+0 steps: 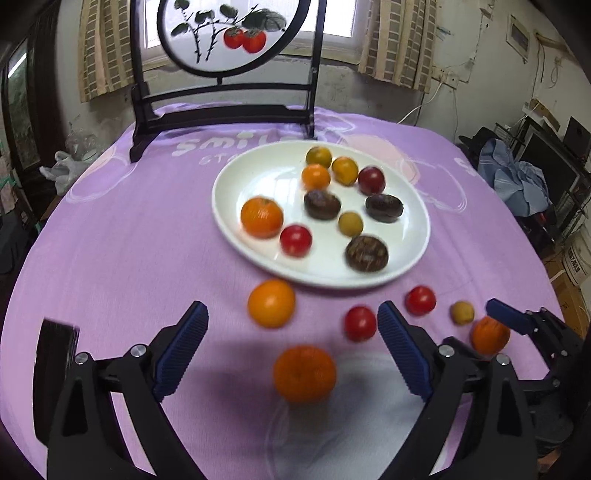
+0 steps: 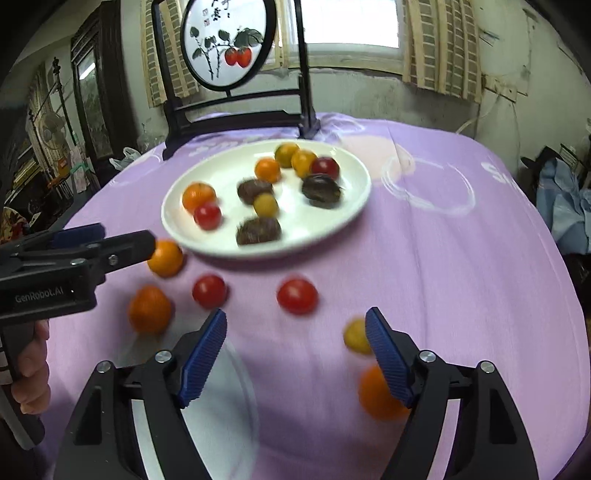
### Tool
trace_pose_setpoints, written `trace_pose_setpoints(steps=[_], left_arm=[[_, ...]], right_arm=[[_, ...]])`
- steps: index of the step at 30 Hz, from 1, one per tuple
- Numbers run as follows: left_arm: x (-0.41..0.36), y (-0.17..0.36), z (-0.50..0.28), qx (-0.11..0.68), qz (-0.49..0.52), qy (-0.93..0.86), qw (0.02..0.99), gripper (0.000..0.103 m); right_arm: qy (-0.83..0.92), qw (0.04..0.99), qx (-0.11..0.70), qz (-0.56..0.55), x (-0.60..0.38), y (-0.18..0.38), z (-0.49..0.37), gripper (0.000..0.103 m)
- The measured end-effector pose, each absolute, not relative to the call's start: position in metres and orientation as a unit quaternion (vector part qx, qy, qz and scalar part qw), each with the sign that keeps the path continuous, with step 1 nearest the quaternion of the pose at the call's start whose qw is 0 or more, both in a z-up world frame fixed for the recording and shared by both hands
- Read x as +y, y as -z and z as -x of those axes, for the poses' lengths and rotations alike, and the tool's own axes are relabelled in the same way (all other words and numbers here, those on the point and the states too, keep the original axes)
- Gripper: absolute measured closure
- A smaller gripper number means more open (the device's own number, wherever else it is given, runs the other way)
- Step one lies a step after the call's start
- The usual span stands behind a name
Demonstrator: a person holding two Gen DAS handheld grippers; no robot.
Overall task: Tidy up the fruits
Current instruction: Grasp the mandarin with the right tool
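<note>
A white plate (image 1: 236, 177) (image 2: 332, 218) holds several oranges, red tomatoes, yellow fruits and dark brown fruits. Loose on the purple cloth lie oranges (image 1: 305, 373) (image 1: 271, 303) (image 2: 150, 309), red tomatoes (image 1: 360, 323) (image 1: 420, 300) (image 2: 297, 295) (image 2: 209, 291) and a small yellow fruit (image 1: 462, 312) (image 2: 355, 336). My left gripper (image 1: 293, 332) is open and empty, its fingers either side of the near orange. My right gripper (image 2: 295, 336) is open and empty above the cloth; another orange (image 2: 376, 395) lies behind its right finger (image 2: 388, 358). The left gripper also shows in the right wrist view (image 2: 122, 236).
A dark wooden stand with a round painted screen (image 1: 225, 33) (image 2: 225, 40) stands behind the plate. The table's right edge drops to clutter and blue cloth (image 1: 524, 184). A window and curtains are behind.
</note>
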State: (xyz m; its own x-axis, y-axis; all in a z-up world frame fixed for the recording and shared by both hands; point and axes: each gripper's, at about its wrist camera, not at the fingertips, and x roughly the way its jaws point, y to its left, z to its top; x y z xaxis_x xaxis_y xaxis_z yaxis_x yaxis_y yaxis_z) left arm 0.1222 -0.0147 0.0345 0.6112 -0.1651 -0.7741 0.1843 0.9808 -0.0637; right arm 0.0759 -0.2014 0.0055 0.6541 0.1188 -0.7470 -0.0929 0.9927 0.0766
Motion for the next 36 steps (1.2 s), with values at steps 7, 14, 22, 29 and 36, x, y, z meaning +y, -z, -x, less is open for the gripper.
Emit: trace_pose_setpoints(steps=[7, 14, 22, 29, 36], left_arm=[[0.005, -0.017, -0.101, 0.435, 0.012, 0.077, 0.897, 0.012], [0.023, -0.018, -0.090, 0.416, 0.012, 0.067, 0.907, 0.010], [0.022, -0.013, -0.089, 0.428, 0.015, 0.084, 0.900, 0.010], [0.020, -0.008, -0.092, 0.445, 0.022, 0.093, 0.890, 0.010], [0.021, -0.002, -0.095, 0.456, 0.024, 0.086, 0.886, 0.010]], right_arm=[[-0.070, 0.917, 0.392, 0.016, -0.196, -0.002, -0.026, 0.017], [-0.067, 0.921, 0.383, -0.025, -0.211, -0.003, -0.001, 0.017], [-0.042, 0.919, 0.387, -0.055, -0.231, 0.002, 0.001, 0.017], [0.005, 0.922, 0.386, -0.032, -0.237, 0.002, -0.001, 0.017], [0.054, 0.892, 0.449, -0.020, -0.248, 0.028, -0.028, 0.017]])
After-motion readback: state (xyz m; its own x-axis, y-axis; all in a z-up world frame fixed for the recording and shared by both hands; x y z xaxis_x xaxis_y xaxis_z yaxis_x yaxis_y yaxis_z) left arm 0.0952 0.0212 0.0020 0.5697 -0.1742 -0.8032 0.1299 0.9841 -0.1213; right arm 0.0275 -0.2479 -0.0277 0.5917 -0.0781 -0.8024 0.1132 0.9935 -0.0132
